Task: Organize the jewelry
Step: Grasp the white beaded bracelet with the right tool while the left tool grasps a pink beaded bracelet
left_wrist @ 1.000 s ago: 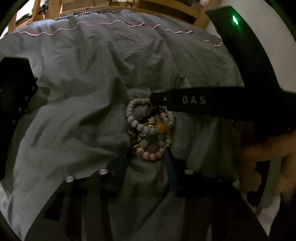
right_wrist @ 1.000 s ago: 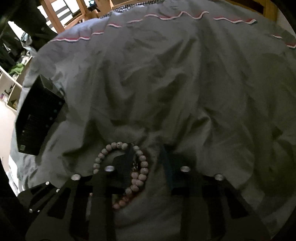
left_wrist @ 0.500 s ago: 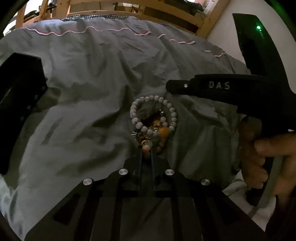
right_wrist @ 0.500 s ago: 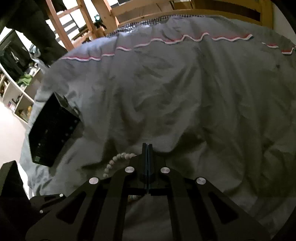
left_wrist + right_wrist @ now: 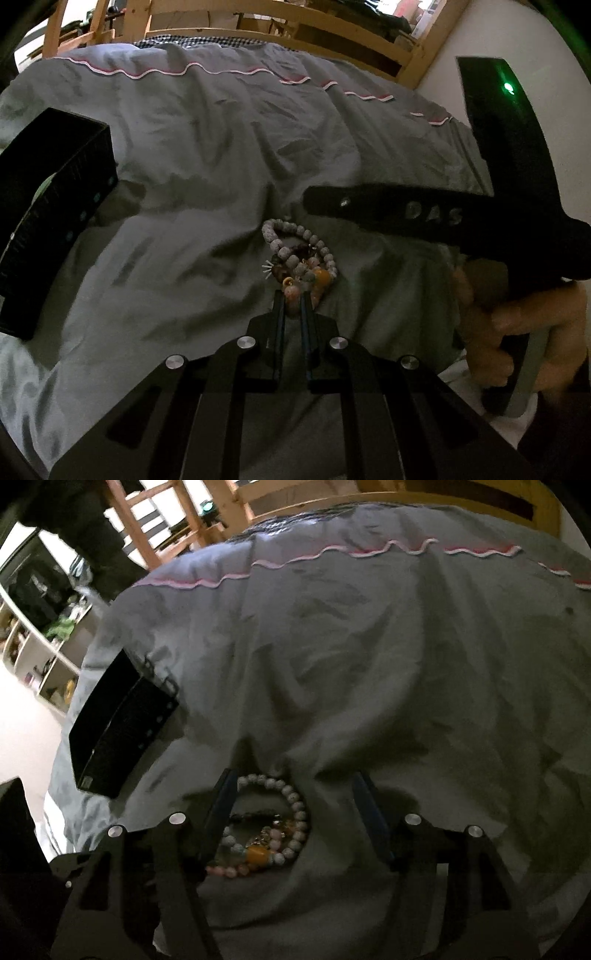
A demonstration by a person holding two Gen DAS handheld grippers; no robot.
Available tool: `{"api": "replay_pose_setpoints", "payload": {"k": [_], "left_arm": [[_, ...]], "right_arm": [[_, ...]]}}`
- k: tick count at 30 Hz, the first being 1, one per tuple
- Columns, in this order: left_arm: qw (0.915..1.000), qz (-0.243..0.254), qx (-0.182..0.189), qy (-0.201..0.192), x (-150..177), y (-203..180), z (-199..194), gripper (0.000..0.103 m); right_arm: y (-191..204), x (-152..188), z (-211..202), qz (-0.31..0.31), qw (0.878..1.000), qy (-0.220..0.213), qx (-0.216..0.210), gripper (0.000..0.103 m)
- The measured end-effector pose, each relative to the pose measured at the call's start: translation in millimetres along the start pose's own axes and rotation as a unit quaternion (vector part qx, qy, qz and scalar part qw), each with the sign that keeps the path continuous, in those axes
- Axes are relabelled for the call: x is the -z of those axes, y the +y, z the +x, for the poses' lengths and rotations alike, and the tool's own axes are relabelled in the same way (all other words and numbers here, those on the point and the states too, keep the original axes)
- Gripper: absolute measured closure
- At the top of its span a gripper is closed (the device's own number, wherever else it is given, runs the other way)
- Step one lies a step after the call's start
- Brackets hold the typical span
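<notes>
A pile of bead bracelets (image 5: 301,260) lies on the grey bedspread (image 5: 207,155): a pale grey-white bead bracelet, a pink bead one and one with an amber bead. My left gripper (image 5: 293,297) is shut on a pink bead at the pile's near edge. My right gripper (image 5: 295,794) is open, its jaws wide apart, with the pile (image 5: 267,834) just inside its left finger (image 5: 219,805). In the left wrist view the right gripper's body (image 5: 406,214) hangs over the pile from the right.
A black jewelry box (image 5: 44,218) stands on the bedspread at the left; it also shows in the right wrist view (image 5: 122,731). A wooden bed frame (image 5: 295,26) runs along the far side. Shelves (image 5: 40,653) stand beyond the bed's left edge.
My left gripper closed on the near edge of the bracelet pile. My right gripper shut half a second ago and has since opened wide, letting the pale bracelet drop onto the pile.
</notes>
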State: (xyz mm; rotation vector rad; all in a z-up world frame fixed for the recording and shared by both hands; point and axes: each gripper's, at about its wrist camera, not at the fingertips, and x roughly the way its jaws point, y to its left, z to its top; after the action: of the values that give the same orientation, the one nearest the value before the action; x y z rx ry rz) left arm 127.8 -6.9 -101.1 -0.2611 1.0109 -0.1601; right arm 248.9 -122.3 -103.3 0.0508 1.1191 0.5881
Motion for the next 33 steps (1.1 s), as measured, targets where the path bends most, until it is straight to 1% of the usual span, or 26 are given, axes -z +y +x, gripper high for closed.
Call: {"api": "replay_pose_setpoints", "payload": {"k": [1, 3, 4, 5, 6, 8, 9, 10, 11, 12, 13, 16, 20, 21, 23, 24, 25, 26, 27, 28, 29, 31, 32, 33], "left_arm": [[1.0, 0.0, 0.0, 0.001, -1, 0, 1, 0.095], [1.0, -0.002, -0.001, 0.003, -2, 0, 2, 0.095], [1.0, -0.003, 0.0, 0.005, -2, 1, 2, 0.095], [1.0, -0.004, 0.001, 0.004, -1, 1, 1, 0.095], [1.0, -0.005, 0.001, 0.004, -2, 1, 1, 0.095], [0.9999, -0.007, 0.004, 0.006, -1, 1, 2, 0.095], [0.9999, -0.008, 0.005, 0.007, -1, 1, 3, 0.095], [0.9999, -0.009, 0.006, 0.008, -1, 1, 5, 0.095], [0.9999, -0.011, 0.007, 0.009, 0, 1, 5, 0.095], [0.9999, -0.012, 0.007, 0.01, 0, 2, 5, 0.095], [0.9998, -0.013, 0.007, 0.01, 0, 2, 4, 0.095], [0.9998, -0.016, 0.008, 0.01, 0, 4, 4, 0.095], [0.9997, -0.019, 0.01, 0.008, 0, 5, 2, 0.095], [0.9997, -0.019, 0.01, 0.008, 1, 6, 1, 0.095], [0.9997, -0.021, 0.009, 0.009, 1, 7, 2, 0.095], [0.9997, -0.021, 0.009, 0.009, 1, 7, 1, 0.095], [0.9997, -0.022, 0.009, 0.01, 1, 8, 1, 0.095], [0.9997, -0.023, 0.009, 0.01, 1, 8, 1, 0.095], [0.9996, -0.023, 0.009, 0.011, 0, 9, 1, 0.095], [0.9996, -0.024, 0.009, 0.012, 0, 10, 0, 0.095], [0.9996, -0.024, 0.008, 0.012, 0, 10, 0, 0.095], [0.9996, -0.022, 0.007, 0.014, 0, 10, 0, 0.095], [0.9996, -0.022, 0.009, 0.013, 1, 10, 0, 0.095], [0.9996, -0.023, 0.01, 0.013, 0, 10, -1, 0.095]], "right_arm": [[4, 1, 3, -0.013, 1.0, 0.002, 0.002, 0.045], [14, 4, 4, -0.038, 0.999, 0.001, 0.004, 0.047], [19, 5, 2, -0.053, 0.999, -0.004, -0.003, 0.05], [24, 6, 1, -0.064, 0.998, -0.005, -0.013, 0.057], [28, 7, 2, -0.075, 0.997, -0.002, -0.021, 0.062], [32, 10, 11, -0.086, 0.996, 0.018, -0.018, 0.076], [32, 13, 20, -0.088, 0.995, 0.038, -0.01, 0.079], [32, 15, 27, -0.09, 0.995, 0.052, -0.005, 0.085], [32, 17, 29, -0.093, 0.994, 0.057, -0.004, 0.091], [33, 18, 31, -0.094, 0.994, 0.06, -0.006, 0.094], [33, 17, 30, -0.095, 0.994, 0.057, -0.008, 0.102], [32, 13, 21, -0.087, 0.996, 0.032, -0.012, 0.103], [24, 7, 4, -0.067, 0.997, -0.004, -0.03, 0.103], [25, 7, 1, -0.075, 0.997, -0.007, -0.028, 0.102], [26, 8, 1, -0.083, 0.996, 0.011, -0.043, 0.098], [30, 10, 3, -0.094, 0.994, 0.028, -0.05, 0.092], [32, 14, 4, -0.105, 0.993, 0.034, -0.045, 0.064], [35, 17, 4, -0.115, 0.992, 0.033, -0.047, 0.042], [36, 17, 6, -0.12, 0.991, 0.033, -0.047, 0.044], [39, 18, 10, -0.126, 0.99, 0.041, -0.048, 0.055], [40, 19, 12, -0.131, 0.989, 0.047, -0.045, 0.068], [41, 21, 20, -0.132, 0.989, 0.057, -0.036, 0.078], [41, 22, 21, -0.136, 0.989, 0.059, -0.031, 0.088], [41, 22, 24, -0.139, 0.988, 0.061, -0.023, 0.092]]}}
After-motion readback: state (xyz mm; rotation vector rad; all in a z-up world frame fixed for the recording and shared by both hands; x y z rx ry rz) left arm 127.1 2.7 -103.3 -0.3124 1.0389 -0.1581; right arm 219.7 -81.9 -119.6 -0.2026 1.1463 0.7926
